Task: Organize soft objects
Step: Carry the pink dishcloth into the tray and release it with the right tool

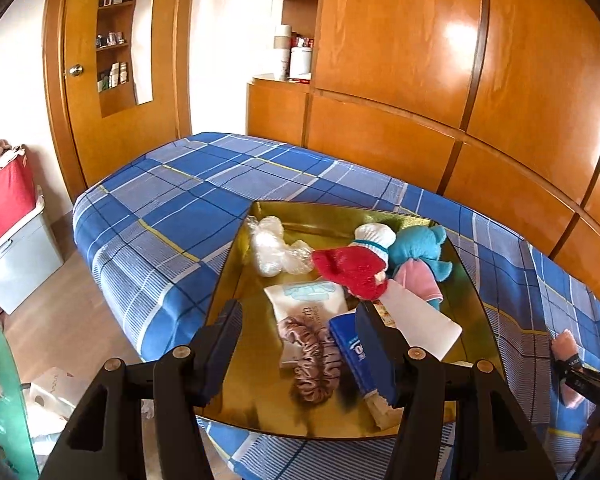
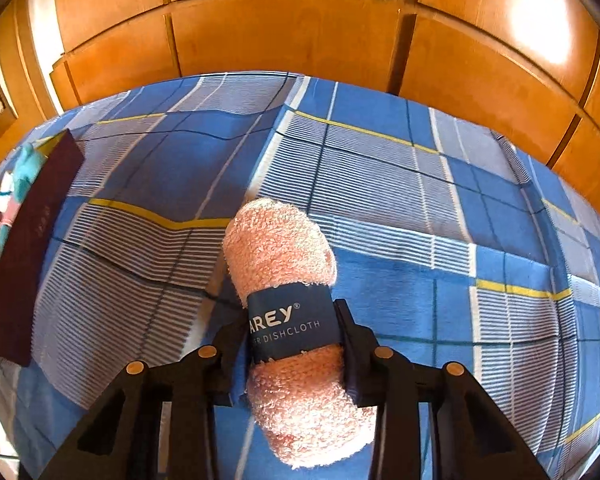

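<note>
The left claw [image 1: 298,322] is hanging over the near part of a gold tray [image 1: 468,280] sitting on the bed [image 1: 172,208], its jaws standing spread with nothing pinched. Between and just beyond its fingers a pink scrunchie [image 1: 314,364] is lying on a white packet [image 1: 308,300], with a blue pack [image 1: 354,356] just right of it. Farther ahead a clear plastic bundle [image 1: 274,248] is resting to the left, a red and white plush [image 1: 360,260] ahead, and a teal plush [image 1: 418,246] to the right.

The right claw [image 2: 290,334] is pinching a rolled pink dishcloth [image 2: 278,248] across its dark blue paper band [image 2: 292,322], the jaws pressing in on both sides. The roll is pointing forward from the claw over the blue plaid bedcover. Far to this claw's left, the tray's dark outer wall [image 2: 32,240] is showing.
</note>
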A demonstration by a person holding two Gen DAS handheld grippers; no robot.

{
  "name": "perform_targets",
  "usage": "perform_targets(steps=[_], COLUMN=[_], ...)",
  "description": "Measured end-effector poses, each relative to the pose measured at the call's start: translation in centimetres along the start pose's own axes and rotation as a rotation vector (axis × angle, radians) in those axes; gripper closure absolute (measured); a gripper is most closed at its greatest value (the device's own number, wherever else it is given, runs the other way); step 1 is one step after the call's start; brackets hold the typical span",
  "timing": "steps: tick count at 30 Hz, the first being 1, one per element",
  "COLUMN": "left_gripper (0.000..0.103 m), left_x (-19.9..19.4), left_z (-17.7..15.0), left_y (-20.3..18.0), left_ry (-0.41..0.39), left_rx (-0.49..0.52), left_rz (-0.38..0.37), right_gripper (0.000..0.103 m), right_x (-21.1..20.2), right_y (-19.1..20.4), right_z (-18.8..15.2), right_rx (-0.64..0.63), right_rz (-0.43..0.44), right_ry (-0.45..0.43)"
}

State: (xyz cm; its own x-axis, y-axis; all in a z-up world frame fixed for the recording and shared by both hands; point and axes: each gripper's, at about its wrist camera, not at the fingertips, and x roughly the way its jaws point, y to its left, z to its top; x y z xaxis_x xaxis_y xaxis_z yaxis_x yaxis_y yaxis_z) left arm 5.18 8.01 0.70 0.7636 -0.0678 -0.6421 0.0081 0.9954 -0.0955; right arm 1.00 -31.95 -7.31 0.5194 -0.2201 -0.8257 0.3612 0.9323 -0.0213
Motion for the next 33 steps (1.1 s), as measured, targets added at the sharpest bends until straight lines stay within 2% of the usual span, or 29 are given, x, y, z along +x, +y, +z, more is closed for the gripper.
perform_targets(steps=[4, 8, 13, 17, 20, 24, 33], left_gripper=[0.043, 0.043, 0.043, 0.043, 0.043, 0.043, 0.043], left_x=[-0.3, -0.4, -0.6, -0.5, -0.3, -0.2, 0.0], left_z=[0.0, 0.1, 0.0, -0.1, -0.1, -0.2, -0.3], left_y=[0.7, 1.2, 1.5, 1.9, 2.3, 2.7, 4.8], left_ry=[-0.007, -0.012, -0.015, -0.012, -0.01, -0.005, -0.004], left_rx=[-0.011, -0.023, -0.027, -0.032, -0.039, -0.048, -0.097], left_rz=[0.009, 0.014, 0.018, 0.023, 0.026, 0.032, 0.058], right_gripper=[0.068, 0.067, 0.067, 0.067, 0.067, 0.067, 0.067], right_x=[-1.5, -4.0, -6.8, -8.1, -8.6, -8.3, -5.2], right_y=[0.9, 3.3, 8.6, 13.1, 16.5, 19.8, 26.1], right_z=[1.1, 3.0, 5.2, 6.3, 6.9, 7.0, 5.9], right_rx=[0.02, -0.004, -0.132, -0.255, -0.311, -0.323, -0.334], right_rz=[0.058, 0.149, 0.248, 0.292, 0.334, 0.373, 0.39], right_ry=[-0.023, -0.066, -0.112, -0.121, -0.106, -0.063, 0.034])
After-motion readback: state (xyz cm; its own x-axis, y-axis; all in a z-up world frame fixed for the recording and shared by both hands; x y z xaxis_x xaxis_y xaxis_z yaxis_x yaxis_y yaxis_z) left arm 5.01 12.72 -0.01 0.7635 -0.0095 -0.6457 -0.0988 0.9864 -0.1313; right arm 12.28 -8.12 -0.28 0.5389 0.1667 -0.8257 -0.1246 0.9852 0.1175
